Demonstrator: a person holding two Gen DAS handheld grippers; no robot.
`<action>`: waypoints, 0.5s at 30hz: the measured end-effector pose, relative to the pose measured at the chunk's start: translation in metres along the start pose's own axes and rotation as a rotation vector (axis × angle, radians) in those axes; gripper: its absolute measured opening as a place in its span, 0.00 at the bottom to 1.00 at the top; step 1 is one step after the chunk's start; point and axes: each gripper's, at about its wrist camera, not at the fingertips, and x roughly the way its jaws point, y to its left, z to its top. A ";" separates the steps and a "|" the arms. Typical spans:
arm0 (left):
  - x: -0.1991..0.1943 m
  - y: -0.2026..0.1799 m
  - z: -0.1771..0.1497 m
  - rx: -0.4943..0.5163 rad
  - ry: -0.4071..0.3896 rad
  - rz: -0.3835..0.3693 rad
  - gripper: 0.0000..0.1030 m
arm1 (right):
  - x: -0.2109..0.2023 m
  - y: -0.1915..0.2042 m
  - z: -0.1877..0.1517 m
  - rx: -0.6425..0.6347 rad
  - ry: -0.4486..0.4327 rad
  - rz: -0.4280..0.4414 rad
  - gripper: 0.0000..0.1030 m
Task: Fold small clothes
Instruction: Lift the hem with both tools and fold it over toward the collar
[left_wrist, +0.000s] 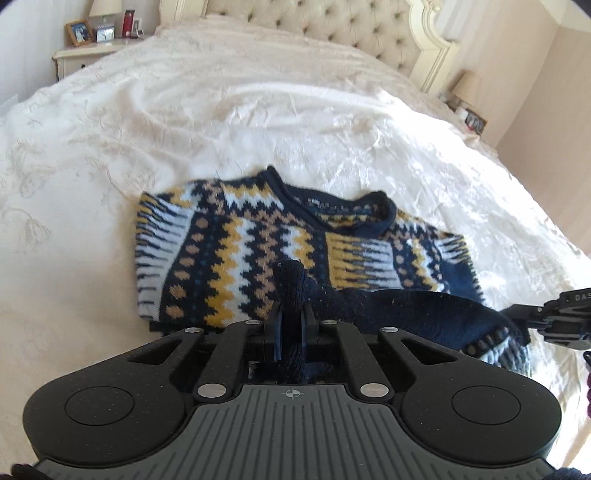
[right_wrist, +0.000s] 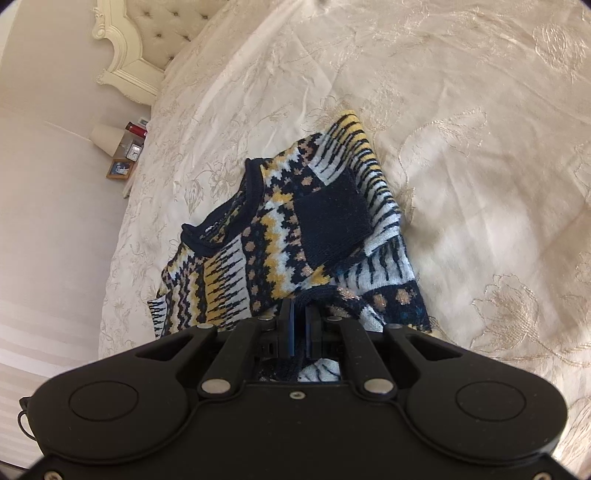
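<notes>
Left wrist view shows my left claw pinched on the navy hem of the patterned sweater, while my right claw is clamped on the same hem further along, the sweater lying collar-away on the cream bed below the tufted headboard.
</notes>
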 end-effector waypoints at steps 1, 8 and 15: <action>-0.006 -0.001 0.006 0.005 -0.023 0.001 0.08 | -0.003 0.004 0.002 0.001 -0.011 0.008 0.12; -0.001 -0.001 0.071 0.054 -0.140 0.004 0.08 | 0.012 0.032 0.053 0.011 -0.095 0.082 0.12; 0.065 0.018 0.111 0.034 -0.110 0.048 0.08 | 0.075 0.043 0.103 -0.010 -0.083 0.051 0.12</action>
